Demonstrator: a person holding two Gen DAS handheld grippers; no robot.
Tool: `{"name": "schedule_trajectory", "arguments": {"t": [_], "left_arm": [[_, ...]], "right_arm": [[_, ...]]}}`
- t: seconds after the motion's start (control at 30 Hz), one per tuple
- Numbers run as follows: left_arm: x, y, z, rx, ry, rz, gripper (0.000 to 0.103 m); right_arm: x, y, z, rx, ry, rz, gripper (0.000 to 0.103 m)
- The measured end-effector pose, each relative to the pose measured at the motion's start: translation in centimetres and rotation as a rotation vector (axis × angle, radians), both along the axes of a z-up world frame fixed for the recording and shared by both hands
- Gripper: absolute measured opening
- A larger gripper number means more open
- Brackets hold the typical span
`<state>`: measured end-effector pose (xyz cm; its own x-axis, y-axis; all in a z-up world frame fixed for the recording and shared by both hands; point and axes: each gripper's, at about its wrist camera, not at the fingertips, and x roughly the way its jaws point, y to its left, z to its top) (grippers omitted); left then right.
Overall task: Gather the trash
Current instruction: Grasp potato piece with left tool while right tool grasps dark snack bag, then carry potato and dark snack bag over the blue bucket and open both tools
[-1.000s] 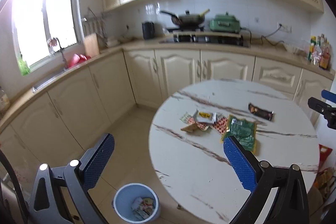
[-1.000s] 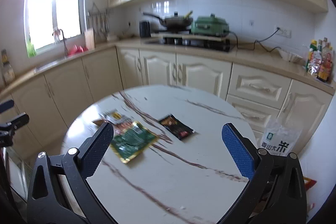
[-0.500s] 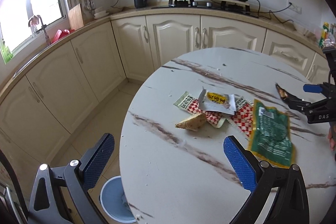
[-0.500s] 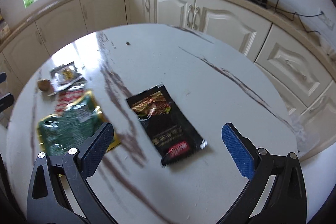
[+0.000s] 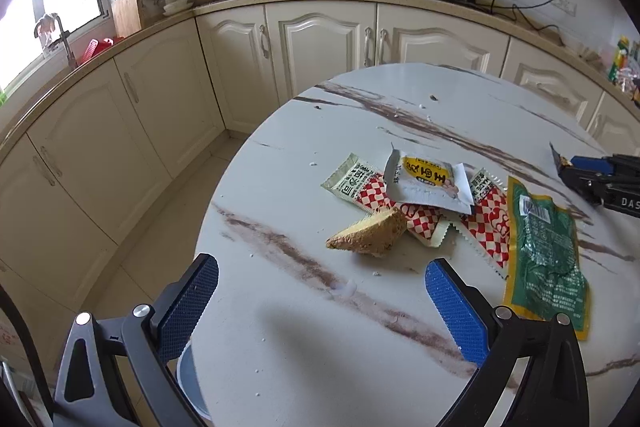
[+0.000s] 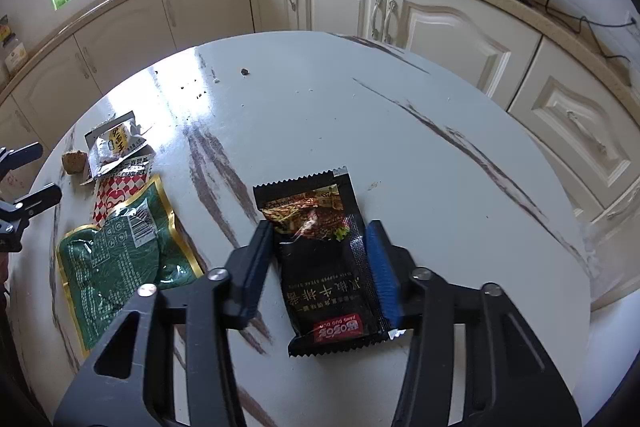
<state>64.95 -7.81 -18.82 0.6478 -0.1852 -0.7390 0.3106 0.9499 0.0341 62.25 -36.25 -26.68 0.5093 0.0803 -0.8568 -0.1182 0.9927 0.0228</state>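
While the black wrapper lies flat on the table, my right gripper straddles it, fingers narrowed but not clamped. Left gripper hovers wide and empty near the bread piece. Green packet and sachets remain, so basically everything's left.

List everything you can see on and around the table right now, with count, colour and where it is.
black wrapper: 1, black, table's right part, between the right gripper's fingers
green pouch: 1, green with gold edge, right of the pile
red-checked wrappers: 2 or so, red and white, mid-table, partly under the white packet
white packet: 1, white with yellow label, atop the checked wrappers
bread piece: 1, brown, against the pile's near edge
table: 1, white marble, round
bin: 1, pale blue, on the floor, mostly hidden
left gripper: 1, black, blue pads, open
right gripper: 1, closing around the black wrapper
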Motion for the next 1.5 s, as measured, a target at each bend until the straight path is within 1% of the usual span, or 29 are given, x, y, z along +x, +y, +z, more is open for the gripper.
{"name": "schedule_trajectory", "arguments": {"t": [0.03, 0.07, 0.1, 0.13, 0.17, 0.2, 0.23, 0.3, 0.33, 0.4, 0.43, 0.47, 0.5, 0.53, 0.57, 0.6, 0.67, 0.8, 0.97, 1.17, 1.33, 1.43, 1.5], "left_arm": [[0.3, -0.1, -0.1, -0.011, -0.002, -0.006, 0.101], [0.5, -0.1, -0.2, -0.016, 0.0, -0.008, 0.098], [0.7, -0.2, -0.4, -0.015, 0.004, -0.011, 0.094], [0.6, -0.1, -0.6, -0.012, 0.006, -0.016, 0.092], [0.8, -0.2, -0.9, -0.013, 0.018, -0.021, 0.085], [1.1, -0.2, -1.0, -0.023, 0.032, -0.031, 0.075], [1.3, -0.2, -1.2, -0.029, 0.043, -0.044, 0.074], [1.7, -0.1, -1.0, -0.03, 0.039, -0.047, 0.064], [1.9, -0.1, -1.0, -0.033, 0.039, -0.055, 0.062], [1.9, -0.3, -0.9, -0.037, 0.038, -0.069, 0.051], [2.0, -0.4, -0.9, -0.04, 0.037, -0.08, 0.048], [1.9, -0.5, -0.8, -0.043, 0.036, -0.09, 0.036], [1.8, -0.6, -0.7, -0.048, 0.037, -0.1, 0.03], [1.7, -0.8, -0.7, -0.047, 0.039, -0.103, 0.026], [1.6, -1.0, -0.7, -0.046, 0.042, -0.107, 0.024], [1.4, -1.0, -0.6, -0.04, 0.04, -0.108, 0.024], [0.8, -0.9, -0.6, -0.034, 0.042, -0.113, 0.024], [-0.6, -0.6, -0.1, -0.061, 0.05, -0.118, 0.024], [-3.4, 0.2, 2.2, -0.111, 0.025, -0.134, 0.024], [-7.0, 1.8, 5.0, -0.141, -0.006, -0.145, 0.024], [-10.4, 4.9, 7.2, -0.164, -0.038, -0.136, 0.024], [-12.4, 7.9, 8.7, -0.185, -0.057, -0.111, 0.024], [-13.5, 10.1, 9.4, -0.191, -0.065, -0.093, 0.024]], "right_arm": [[-0.1, -0.4, 0.1, 0.02, -0.001, -0.008, 0.035], [-0.2, -0.7, 0.3, 0.037, -0.007, -0.016, 0.03], [-0.5, -0.8, 0.8, 0.051, -0.018, -0.021, 0.018], [-0.8, -0.8, 1.0, 0.052, -0.02, -0.02, 0.015], [-1.0, -0.6, 0.9, 0.055, -0.014, -0.01, 0.015], [-1.2, -0.3, 0.9, 0.046, -0.019, -0.001, 0.014], [-1.3, 0.0, 0.9, 0.035, -0.019, 0.006, 0.014], [-1.6, 0.1, 1.3, 0.042, -0.032, 0.004, 0.014], [-1.5, 0.1, 1.4, 0.056, -0.031, 0.005, 0.014], [-1.8, 0.2, 1.7, 0.075, -0.039, 0.003, 0.014], [-1.9, 0.4, 1.8, 0.076, -0.037, 0.006, 0.014], [-2.0, 0.6, 1.9, 0.078, -0.038, 0.008, 0.014], [-2.2, 0.8, 2.1, 0.078, -0.042, 0.011, 0.014], [-2.3, 1.0, 2.2, 0.078, -0.04, 0.012, 0.014], [-2.5, 1.3, 2.5, 0.079, -0.048, 0.013, 0.014], [-2.6, 1.5, 2.7, 0.077, -0.054, 0.012, 0.008], [-2.9, 1.7, 3.3, 0.083, -0.061, 0.001, 0.008], [-3.3, 2.1, 4.0, 0.072, -0.066, -0.006, 0.008], [-4.3, 2.3, 5.1, 0.1, -0.086, -0.015, 0.008], [-5.9, 4.8, 7.9, 0.102, -0.125, 0.024, 0.008], [-7.2, 8.9, 10.7, 0.111, -0.168, 0.085, 0.008], [-7.6, 12.8, 12.1, 0.136, -0.187, 0.146, 0.008], [-7.6, 16.2, 12.7, 0.152, -0.194, 0.199, 0.008]]}}
